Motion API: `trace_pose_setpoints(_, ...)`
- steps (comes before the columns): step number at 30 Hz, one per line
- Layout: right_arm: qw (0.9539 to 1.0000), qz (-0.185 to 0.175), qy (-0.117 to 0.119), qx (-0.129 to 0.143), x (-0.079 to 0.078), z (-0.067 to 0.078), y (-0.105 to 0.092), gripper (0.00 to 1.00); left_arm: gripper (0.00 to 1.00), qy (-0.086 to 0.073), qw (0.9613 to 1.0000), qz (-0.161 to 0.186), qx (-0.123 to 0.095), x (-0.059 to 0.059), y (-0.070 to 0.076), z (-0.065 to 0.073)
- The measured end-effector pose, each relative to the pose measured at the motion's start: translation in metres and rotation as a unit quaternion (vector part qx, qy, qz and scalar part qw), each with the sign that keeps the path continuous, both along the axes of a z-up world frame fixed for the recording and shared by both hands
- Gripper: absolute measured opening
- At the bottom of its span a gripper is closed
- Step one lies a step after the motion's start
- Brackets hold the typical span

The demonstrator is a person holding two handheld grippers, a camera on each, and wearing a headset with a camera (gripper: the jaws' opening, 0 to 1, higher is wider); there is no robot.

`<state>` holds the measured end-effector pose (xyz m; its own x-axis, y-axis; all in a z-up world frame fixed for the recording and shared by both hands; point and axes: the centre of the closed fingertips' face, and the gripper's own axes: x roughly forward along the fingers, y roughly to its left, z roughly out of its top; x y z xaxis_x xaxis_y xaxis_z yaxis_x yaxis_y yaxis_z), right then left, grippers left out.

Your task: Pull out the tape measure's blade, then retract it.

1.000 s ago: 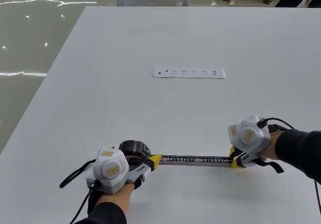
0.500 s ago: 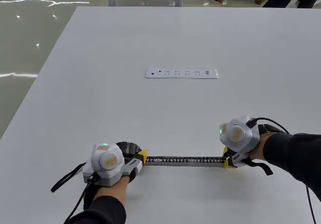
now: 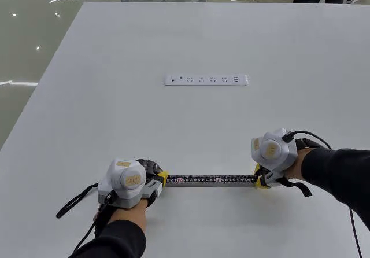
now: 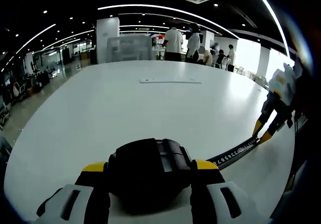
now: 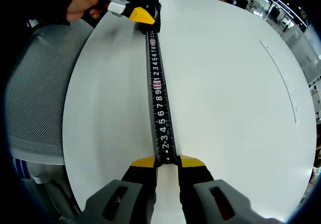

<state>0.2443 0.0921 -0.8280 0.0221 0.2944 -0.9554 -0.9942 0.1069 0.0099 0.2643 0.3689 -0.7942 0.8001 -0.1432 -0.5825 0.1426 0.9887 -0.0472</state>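
White workbench (image 3: 173, 44), glossy floor (image 3: 29, 38)

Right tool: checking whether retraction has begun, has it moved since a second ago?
No clear move. The right tool still sits just past the power strip's right end, gripping the blade tip.

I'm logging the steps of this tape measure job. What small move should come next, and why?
Probably ease the right gripper toward the case, letting the blade feed back in. The blade already lies stretched out over the table, its tip pinched in the right gripper, while the left gripper clamps the case, so the pull-out looks done.
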Motion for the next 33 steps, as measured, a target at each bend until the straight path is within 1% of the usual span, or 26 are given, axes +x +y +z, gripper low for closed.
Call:
trace_pose_setpoints(3, 0.9999, 0.013, -0.004, 0.002, -0.001, 0.0, 0.001, 0.12, 0.61, 0.002, 1.0, -0.003, -0.004, 0.0, 0.001, -0.001)
trace_pose_setpoints(7, 0.9998, 0.016, -0.008, 0.012, 0.0, 0.0, 0.002, 0.12, 0.6, 0.005, 0.9999, -0.007, -0.007, 0.0, 0.001, -0.001)
trace_pose_setpoints(10, 0.9994, 0.025, -0.012, 0.018, -0.002, 0.0, 0.006, 0.11, 0.6, 0.007, 0.9999, -0.009, -0.008, 0.0, 0.001, -0.001)
trace_pose_setpoints(12, 0.9994, 0.026, -0.011, 0.018, -0.001, 0.0, 0.007, 0.11, 0.6, 0.008, 0.9999, -0.009, -0.009, 0.0, 0.001, -0.001)
trace_pose_setpoints(17, 0.9995, 0.025, -0.009, 0.019, -0.001, 0.0, 0.011, 0.11, 0.6, 0.011, 0.9998, -0.009, -0.013, -0.001, 0.001, -0.001)
trace_pose_setpoints(33, 0.9994, 0.017, -0.011, 0.027, 0.0, 0.0, 0.021, 0.12, 0.61, 0.013, 0.9997, -0.011, -0.015, -0.001, 0.0, -0.001)
